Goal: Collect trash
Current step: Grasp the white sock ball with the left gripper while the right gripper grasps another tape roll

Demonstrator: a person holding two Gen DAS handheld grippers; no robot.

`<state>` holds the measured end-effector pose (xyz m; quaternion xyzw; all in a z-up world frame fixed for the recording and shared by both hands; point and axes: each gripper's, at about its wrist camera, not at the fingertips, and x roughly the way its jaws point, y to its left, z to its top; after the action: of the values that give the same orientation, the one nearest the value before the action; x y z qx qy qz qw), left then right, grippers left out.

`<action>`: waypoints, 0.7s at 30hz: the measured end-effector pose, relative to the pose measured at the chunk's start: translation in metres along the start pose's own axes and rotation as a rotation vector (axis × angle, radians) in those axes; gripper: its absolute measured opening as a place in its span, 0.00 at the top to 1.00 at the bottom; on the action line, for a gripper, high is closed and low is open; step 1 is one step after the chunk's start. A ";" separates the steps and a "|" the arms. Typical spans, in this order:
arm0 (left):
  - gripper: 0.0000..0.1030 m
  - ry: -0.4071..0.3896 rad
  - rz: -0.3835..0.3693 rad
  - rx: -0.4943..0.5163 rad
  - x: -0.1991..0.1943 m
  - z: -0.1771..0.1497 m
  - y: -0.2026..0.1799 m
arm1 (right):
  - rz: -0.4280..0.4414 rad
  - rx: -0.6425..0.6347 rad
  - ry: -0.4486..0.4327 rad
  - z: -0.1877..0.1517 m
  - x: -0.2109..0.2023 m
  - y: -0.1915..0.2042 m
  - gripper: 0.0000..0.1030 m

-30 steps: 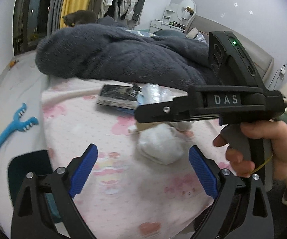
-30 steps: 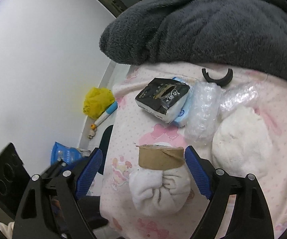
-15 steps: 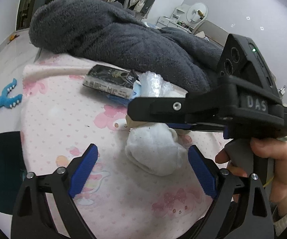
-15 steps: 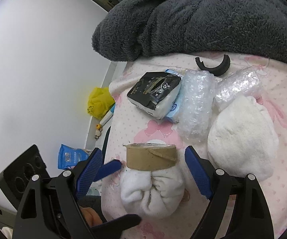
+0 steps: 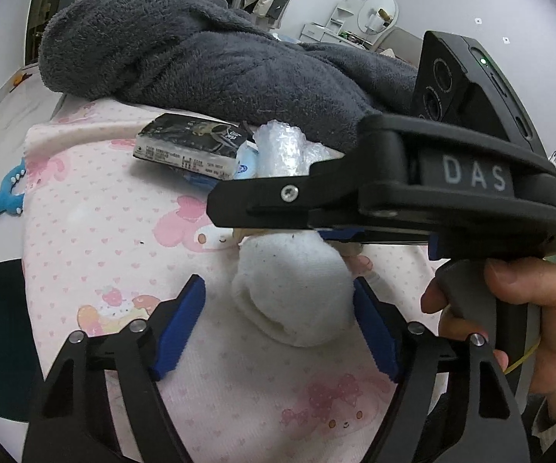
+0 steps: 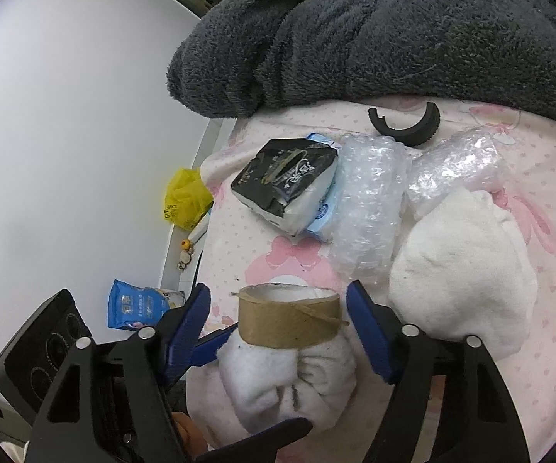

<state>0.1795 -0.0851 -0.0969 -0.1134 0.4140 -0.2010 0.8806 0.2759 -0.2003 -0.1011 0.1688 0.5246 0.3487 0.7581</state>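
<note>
Left hand-held gripper (image 5: 278, 332) lower over pink sheet (image 5: 96, 254), grey blanket (image 5: 220, 65) behind

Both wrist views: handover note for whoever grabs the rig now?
Left gripper: jaws closing around the rolled white sock, not clamped yet.
Right gripper: jaws closing around the cardboard tape core, pads not yet on it.
On the pink blanket: black tissue pack, bubble wrap, a second white sock.
Done: nothing collected that these views show.
Left: finish both grasps, then the wrap and pack.
</note>
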 end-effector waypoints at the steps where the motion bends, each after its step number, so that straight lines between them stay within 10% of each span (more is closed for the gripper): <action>1: 0.27 -0.003 -0.003 0.001 0.000 0.000 0.000 | -0.004 0.000 -0.002 0.000 -0.001 -0.001 0.34; 8: 0.48 0.009 -0.032 0.029 0.005 0.001 -0.006 | -0.021 -0.003 -0.013 0.000 -0.002 -0.005 0.53; 21: 0.63 -0.002 -0.052 0.070 -0.008 -0.001 -0.007 | -0.018 0.020 -0.033 0.004 -0.001 -0.006 0.53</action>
<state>0.1720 -0.0873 -0.0893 -0.0934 0.4028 -0.2383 0.8788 0.2816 -0.2050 -0.1022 0.1771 0.5170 0.3338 0.7680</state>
